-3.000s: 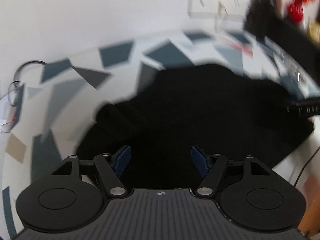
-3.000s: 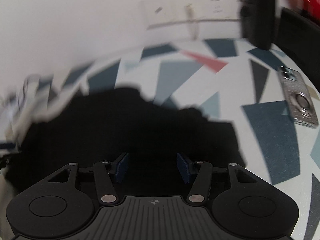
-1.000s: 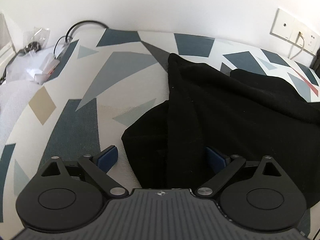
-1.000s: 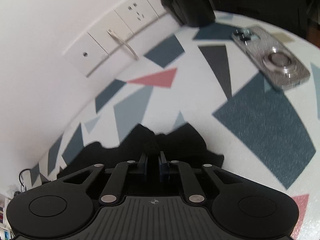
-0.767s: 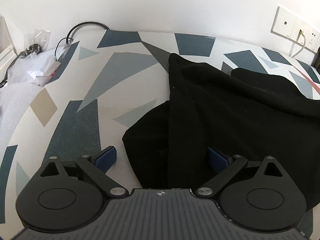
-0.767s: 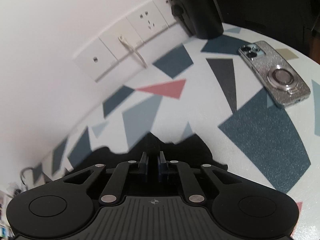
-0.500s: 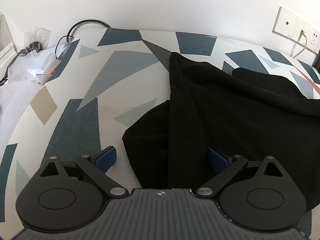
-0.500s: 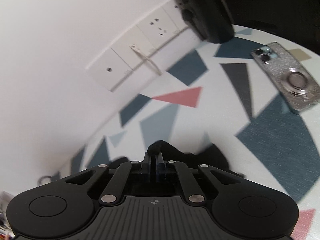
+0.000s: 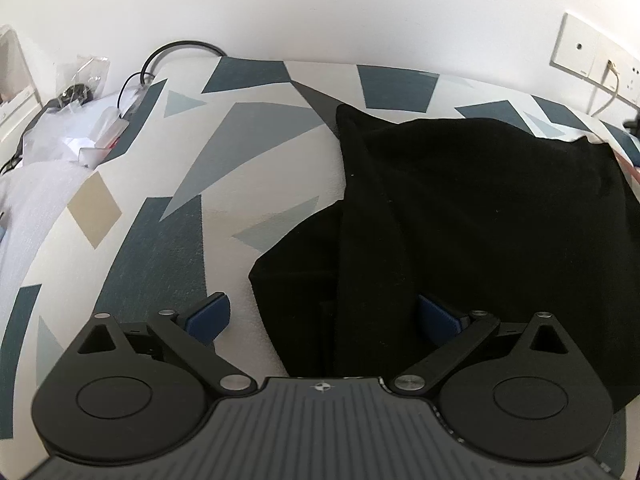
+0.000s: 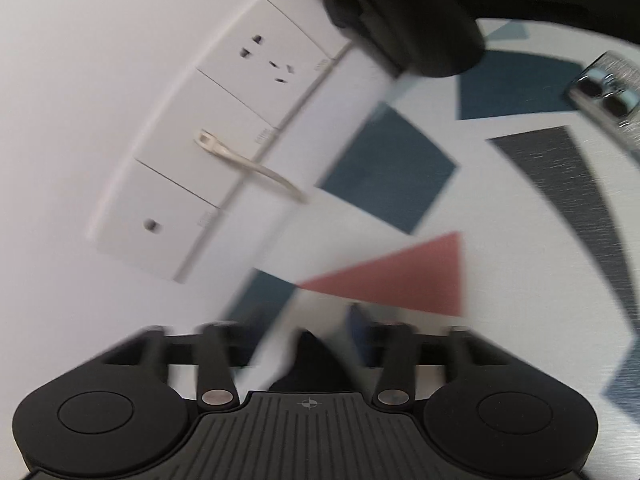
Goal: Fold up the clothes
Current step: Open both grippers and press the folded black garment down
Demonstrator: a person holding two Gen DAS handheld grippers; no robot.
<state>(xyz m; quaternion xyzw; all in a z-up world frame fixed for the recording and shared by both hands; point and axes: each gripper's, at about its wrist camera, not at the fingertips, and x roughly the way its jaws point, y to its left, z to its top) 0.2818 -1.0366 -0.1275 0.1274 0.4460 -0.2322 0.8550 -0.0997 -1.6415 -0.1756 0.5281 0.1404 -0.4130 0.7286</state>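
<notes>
A black garment lies crumpled on the patterned table cover, filling the right half of the left wrist view. My left gripper is open and wide just above its near left edge. Its left pad is over bare cover and its right pad is over the cloth. The right wrist view is blurred by motion. There my right gripper has its jaws opening, and a tip of the black garment sits loose between them, no pad pressing on it.
A white wall socket strip with a pale cable is close ahead of the right gripper. A black block and a silver phone lie at the upper right. Plastic bags and black cables sit at the table's far left.
My right gripper moved toward the wall sockets with the cloth tip pinched, then its jaws came apart. The garment's far right part now reaches further back. The left gripper stayed put.
</notes>
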